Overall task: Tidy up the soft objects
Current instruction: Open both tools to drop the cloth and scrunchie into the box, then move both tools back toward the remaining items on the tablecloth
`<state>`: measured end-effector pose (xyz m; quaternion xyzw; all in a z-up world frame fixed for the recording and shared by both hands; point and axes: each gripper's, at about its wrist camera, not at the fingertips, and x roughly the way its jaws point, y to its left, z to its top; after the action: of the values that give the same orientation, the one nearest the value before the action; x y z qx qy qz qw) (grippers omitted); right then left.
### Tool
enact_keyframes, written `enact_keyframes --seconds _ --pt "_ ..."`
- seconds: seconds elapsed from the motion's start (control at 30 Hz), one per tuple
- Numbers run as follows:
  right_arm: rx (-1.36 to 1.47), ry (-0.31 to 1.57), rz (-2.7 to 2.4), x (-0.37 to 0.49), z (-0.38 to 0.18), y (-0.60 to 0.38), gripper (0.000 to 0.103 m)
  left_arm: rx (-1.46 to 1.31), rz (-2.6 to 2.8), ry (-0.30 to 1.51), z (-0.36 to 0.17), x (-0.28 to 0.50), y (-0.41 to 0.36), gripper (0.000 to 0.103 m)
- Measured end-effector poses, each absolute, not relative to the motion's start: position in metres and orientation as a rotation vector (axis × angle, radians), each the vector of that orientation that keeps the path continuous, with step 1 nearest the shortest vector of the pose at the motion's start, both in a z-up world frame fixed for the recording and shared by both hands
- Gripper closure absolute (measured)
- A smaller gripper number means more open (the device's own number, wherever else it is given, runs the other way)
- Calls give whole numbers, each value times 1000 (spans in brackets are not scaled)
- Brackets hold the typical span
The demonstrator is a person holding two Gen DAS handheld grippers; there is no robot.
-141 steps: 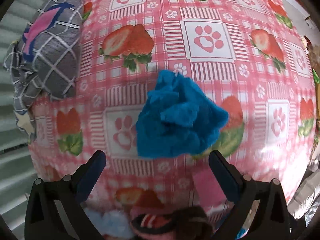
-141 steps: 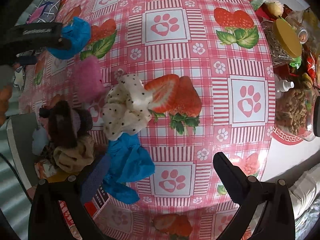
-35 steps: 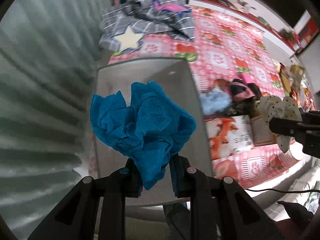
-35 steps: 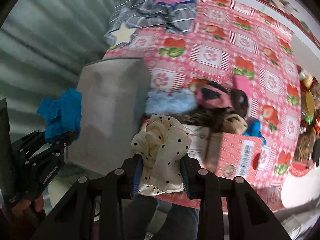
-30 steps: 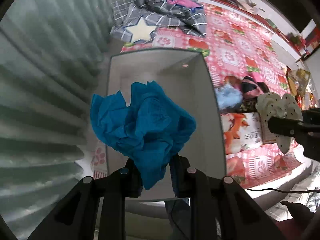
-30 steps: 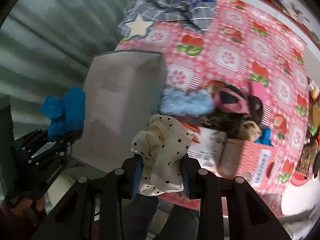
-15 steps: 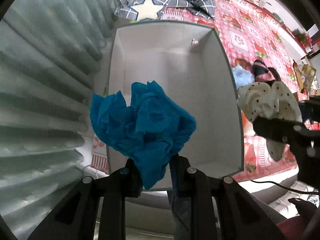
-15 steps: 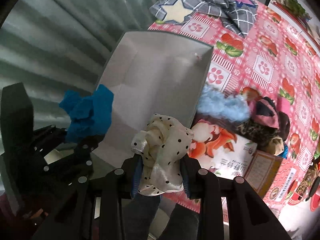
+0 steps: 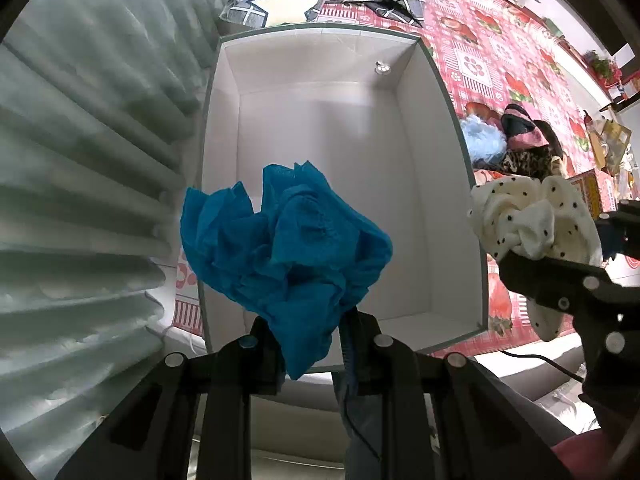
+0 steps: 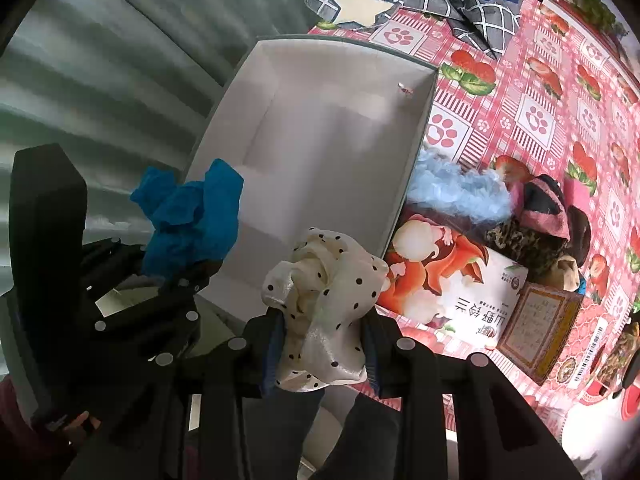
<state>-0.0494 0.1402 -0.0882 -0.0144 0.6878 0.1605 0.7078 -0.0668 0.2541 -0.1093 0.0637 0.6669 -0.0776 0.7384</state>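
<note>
The white box [image 9: 344,184] fills the middle of the left wrist view and has no cloth in it yet, so the sorting is at an early stage. The left claw [image 9: 310,344] is clamped tight on a crumpled blue cloth [image 9: 284,248] and points straight down over the near end of the box. The right claw [image 10: 324,344] pinches a cream dotted cloth [image 10: 324,300], aimed steeply down just above the box's near rim. Left to do, as I judge it: drop both pieces in, then fetch the pile of soft things [image 10: 516,208] at the right of the frame, lying on the desk [image 10: 532,116] beside the box.
</note>
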Motion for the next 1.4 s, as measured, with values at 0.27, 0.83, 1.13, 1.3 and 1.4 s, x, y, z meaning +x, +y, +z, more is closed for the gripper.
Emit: enact_keyframes --seconds 0.27,0.83,1.13,1.3,1.4 --pt "-38 1532 368 -50 -90 145 68 138 -173 1468 -111 -66 256 79" --pt "-68 1495 398 -41 -89 156 68 127 -170 1461 -108 -65 259 74" --pt "-45 1485 434 -36 -87 161 47 108 -174 1404 -96 -67 263 20" --pt "-13 1474 404 -33 -83 153 18 71 -166 1404 -94 -64 268 10" --pt "13 1480 378 -29 -82 144 18 35 -162 1410 -92 -62 268 0"
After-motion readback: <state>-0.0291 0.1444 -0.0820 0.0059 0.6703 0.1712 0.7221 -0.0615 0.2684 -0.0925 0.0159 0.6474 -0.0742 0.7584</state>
